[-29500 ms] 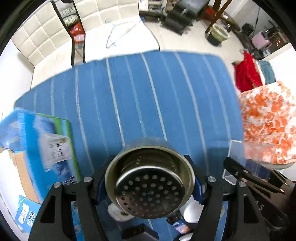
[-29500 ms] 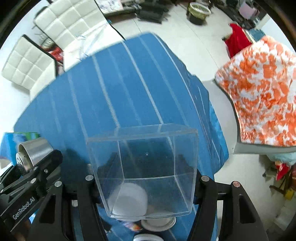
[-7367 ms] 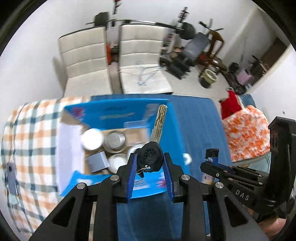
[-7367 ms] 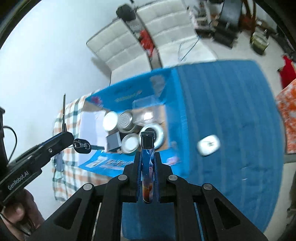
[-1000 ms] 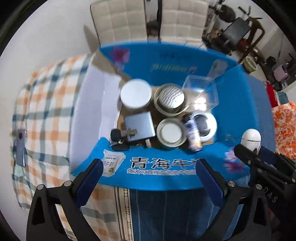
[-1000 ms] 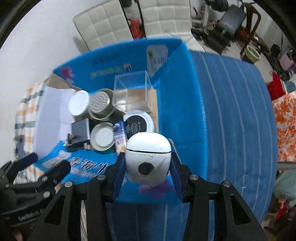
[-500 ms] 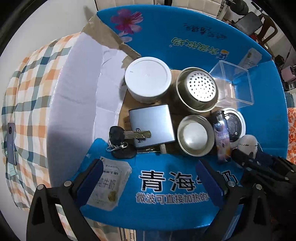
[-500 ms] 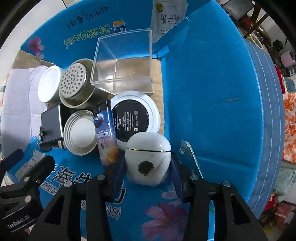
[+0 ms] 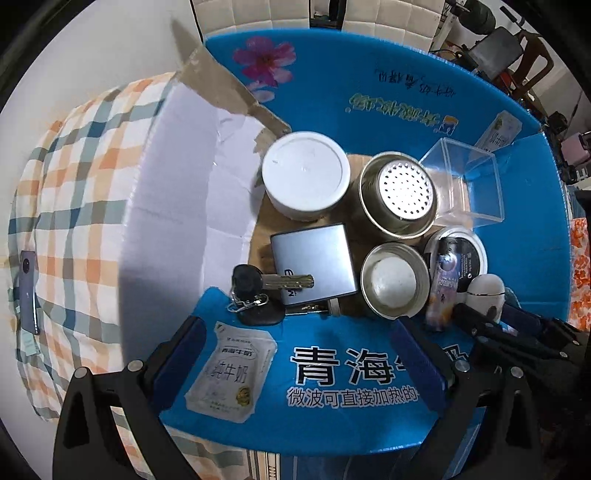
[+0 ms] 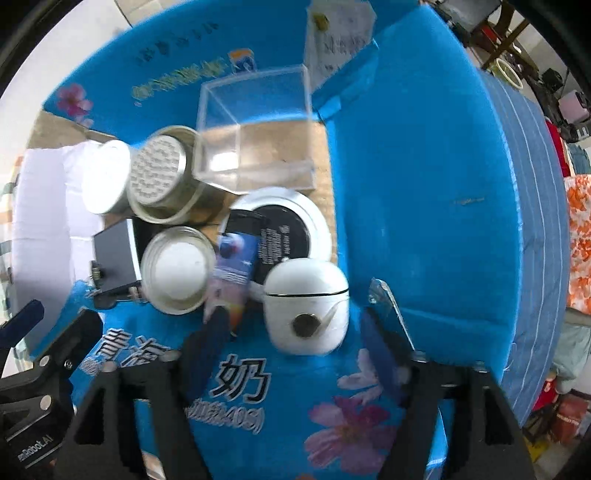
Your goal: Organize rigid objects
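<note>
An open blue cardboard box [image 9: 369,110] holds a white round jar [image 9: 306,176], a perforated steel cup [image 9: 400,194], a clear plastic box [image 9: 469,184], a grey flat case [image 9: 314,258], a key with fob [image 9: 266,284], a round tin [image 9: 393,278], a black-and-white disc [image 10: 291,225] and a printed tube [image 10: 234,266]. A white egg-shaped case [image 10: 306,306] sits at the box's near wall, between the spread fingers of my right gripper [image 10: 295,354], which is open. My left gripper [image 9: 295,358] is open and empty over the near flap.
The box rests on a checked cloth [image 9: 74,184] at the left, where a phone [image 9: 27,291] lies. A blue striped cloth [image 10: 532,184] covers the surface to the right. White padded chairs [image 9: 258,11] and clutter stand behind.
My right gripper has opened and let go of the white egg-shaped case, which now sits in the box. Both grippers have come lower and closer over the box.
</note>
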The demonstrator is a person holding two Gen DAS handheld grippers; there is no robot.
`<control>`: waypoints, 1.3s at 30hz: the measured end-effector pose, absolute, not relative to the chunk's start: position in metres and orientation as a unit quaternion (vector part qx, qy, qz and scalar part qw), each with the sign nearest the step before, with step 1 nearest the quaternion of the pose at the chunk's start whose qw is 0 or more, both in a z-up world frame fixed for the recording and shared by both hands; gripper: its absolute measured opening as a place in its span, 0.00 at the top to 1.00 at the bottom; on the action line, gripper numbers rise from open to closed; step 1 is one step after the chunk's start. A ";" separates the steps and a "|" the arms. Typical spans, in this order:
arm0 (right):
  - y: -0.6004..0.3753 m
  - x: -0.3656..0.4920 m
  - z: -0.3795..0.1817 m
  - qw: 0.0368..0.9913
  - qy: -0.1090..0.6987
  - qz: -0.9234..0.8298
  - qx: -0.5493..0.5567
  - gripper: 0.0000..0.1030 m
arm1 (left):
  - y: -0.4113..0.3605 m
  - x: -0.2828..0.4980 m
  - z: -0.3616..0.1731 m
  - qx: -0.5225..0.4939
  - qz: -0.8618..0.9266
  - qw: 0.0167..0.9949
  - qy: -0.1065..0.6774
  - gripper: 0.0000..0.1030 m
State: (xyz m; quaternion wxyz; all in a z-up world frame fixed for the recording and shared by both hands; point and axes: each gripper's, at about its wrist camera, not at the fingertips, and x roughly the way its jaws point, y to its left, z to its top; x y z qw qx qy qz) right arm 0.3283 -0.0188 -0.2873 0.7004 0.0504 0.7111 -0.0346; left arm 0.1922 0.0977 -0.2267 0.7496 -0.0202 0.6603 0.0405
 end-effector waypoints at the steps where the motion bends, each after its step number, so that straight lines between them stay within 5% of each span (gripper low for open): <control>1: -0.018 0.328 -0.283 0.705 0.707 -0.034 0.046 0.15 | 0.098 0.192 -0.223 -0.020 0.041 0.752 0.658 0.01; 12: -0.033 0.305 -0.199 0.749 0.659 -0.017 0.059 0.15 | 0.098 0.167 -0.158 -0.021 0.044 0.786 0.616 0.01; 29: -0.042 0.204 0.028 0.848 0.525 0.013 0.075 0.12 | 0.067 0.087 0.020 -0.022 0.020 0.870 0.492 0.01; 39: -0.051 0.182 0.066 0.863 0.501 -0.001 0.061 0.11 | 0.062 0.065 0.046 -0.018 0.022 0.882 0.471 0.00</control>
